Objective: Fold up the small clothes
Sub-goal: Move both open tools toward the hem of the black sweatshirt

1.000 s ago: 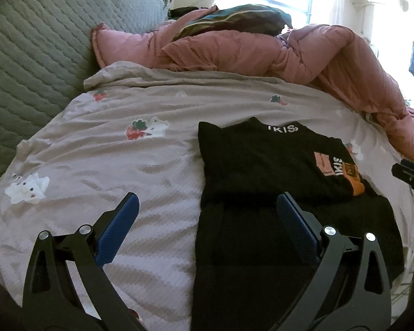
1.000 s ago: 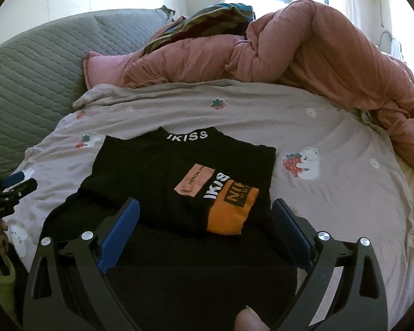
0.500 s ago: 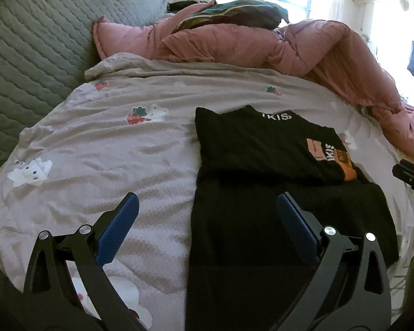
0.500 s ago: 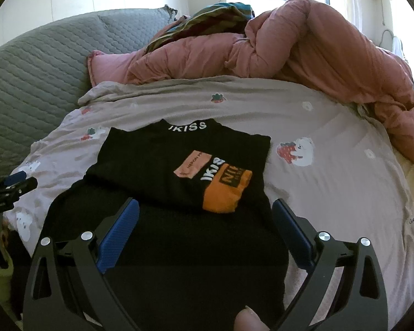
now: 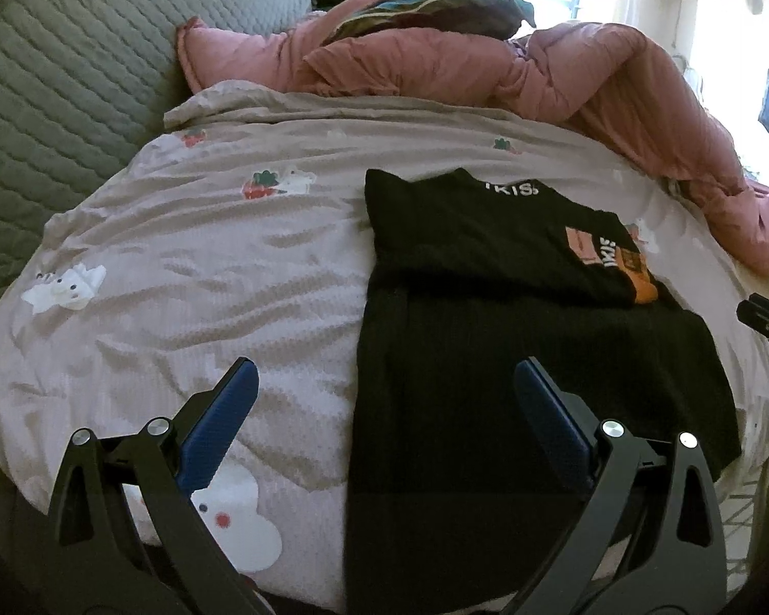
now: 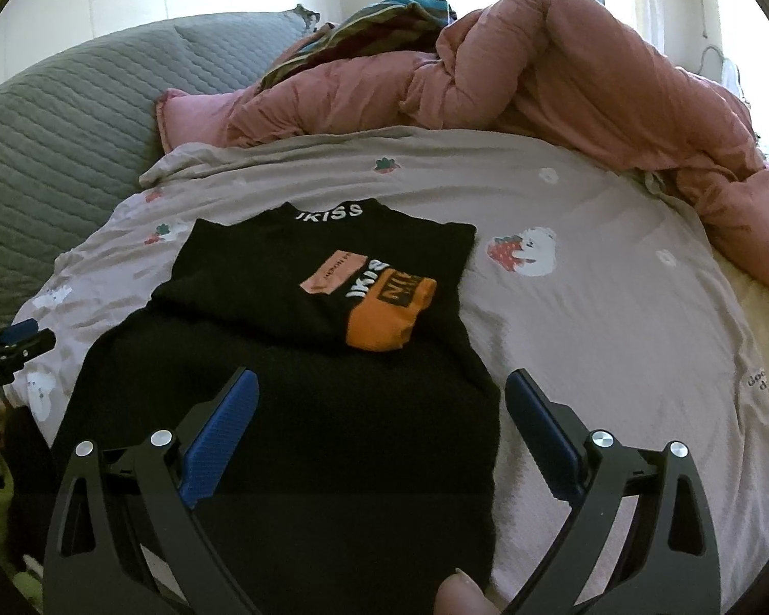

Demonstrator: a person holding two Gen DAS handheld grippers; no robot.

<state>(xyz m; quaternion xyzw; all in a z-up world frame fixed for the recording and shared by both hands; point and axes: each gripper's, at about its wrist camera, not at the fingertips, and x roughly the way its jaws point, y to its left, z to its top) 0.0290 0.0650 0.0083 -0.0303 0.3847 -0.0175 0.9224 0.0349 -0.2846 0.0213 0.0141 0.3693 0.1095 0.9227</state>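
Note:
A black t-shirt (image 5: 492, 318) (image 6: 302, 384) lies flat on the bed, its sides folded in to a narrow column. White collar lettering faces the pillows, and a sleeve with pink and orange patches (image 6: 384, 302) rests on the chest. My left gripper (image 5: 382, 374) is open above the near hem's left edge, holding nothing. Over the lower body of the shirt my right gripper (image 6: 382, 382) is open too, empty. Each gripper's tip shows at the edge of the other's view.
The bed sheet (image 5: 205, 266) is mauve with strawberry and bear prints. A pink duvet (image 6: 564, 77) is heaped along the far side and right. A grey quilted headboard (image 5: 66, 66) stands at left. A fingertip (image 6: 459, 597) shows at the bottom of the right wrist view.
Both grippers have drawn back toward the near edge of the bed, so the shirt looks farther away. Neither has touched the shirt, which has not moved.

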